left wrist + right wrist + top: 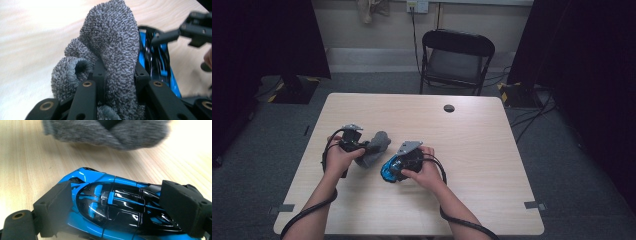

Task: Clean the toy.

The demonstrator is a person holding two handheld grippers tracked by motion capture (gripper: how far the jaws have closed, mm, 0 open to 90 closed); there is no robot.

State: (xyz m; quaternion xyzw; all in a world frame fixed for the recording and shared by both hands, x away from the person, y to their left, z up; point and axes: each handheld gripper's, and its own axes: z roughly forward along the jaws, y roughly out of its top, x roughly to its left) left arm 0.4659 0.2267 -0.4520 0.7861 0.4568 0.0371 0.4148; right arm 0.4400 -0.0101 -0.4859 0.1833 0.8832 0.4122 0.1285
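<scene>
Your left fingers pinch a grey cloth tight; your right fingers clamp a blue toy car on the desk. Both grasps look done. The cloth hangs just beyond the car, so any wiping seems not yet begun.

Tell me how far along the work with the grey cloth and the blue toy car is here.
Done: both things are gripped. The right gripper clamps the blue toy car on the table; the left gripper is shut on the grey cloth. In hand: the cloth hangs beside the car. Left: probably wiping it; no contact is clear yet.
</scene>
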